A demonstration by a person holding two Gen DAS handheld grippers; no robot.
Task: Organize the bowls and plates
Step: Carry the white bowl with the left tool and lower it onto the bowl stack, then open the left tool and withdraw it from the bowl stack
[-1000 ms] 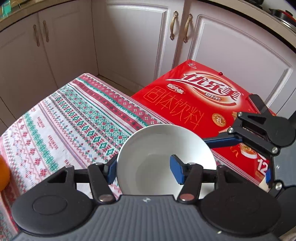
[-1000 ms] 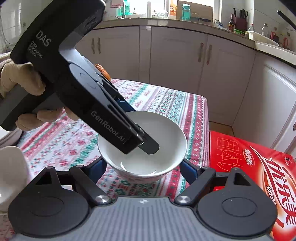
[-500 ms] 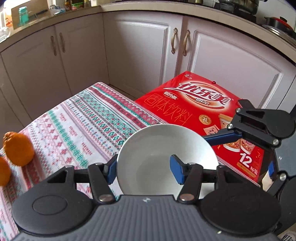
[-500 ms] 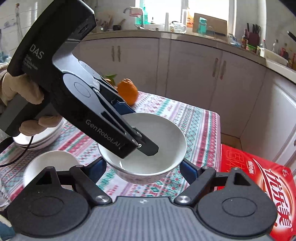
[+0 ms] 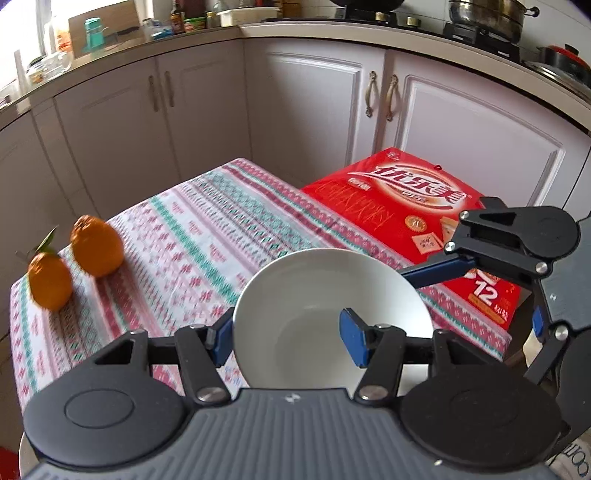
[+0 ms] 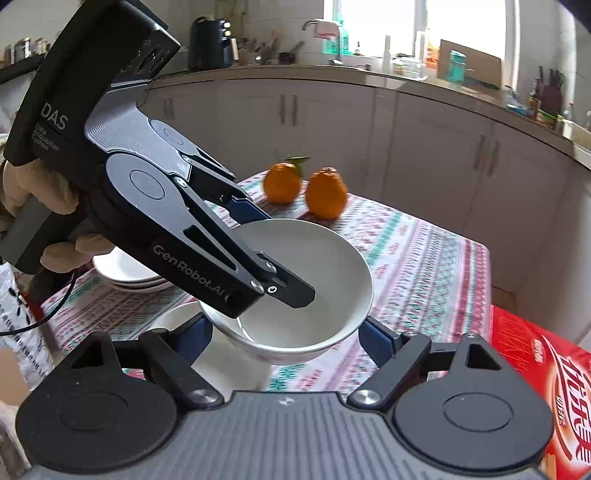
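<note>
Two claws: left gripper (image 5: 288,338) clamped on bowl (image 5: 325,321) rim; right gripper (image 6: 286,338) straddled it, contact unclear.
Surface: patterned tablecloth (image 5: 207,229) beneath, oranges (image 6: 325,197) beyond.
Room: white cabinets (image 5: 314,99) ahead.

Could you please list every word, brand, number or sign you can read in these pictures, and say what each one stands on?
"DAS": on the body of the left gripper; the small lines under it are too blurred to read.
"GenRobot.AI": along that gripper's arm.
"优乐美": large white brand on the red box.
"12": white number near the box's corner; the smaller print beside it is unreadable.
Labels on the counter bottles: too small to read.
</note>
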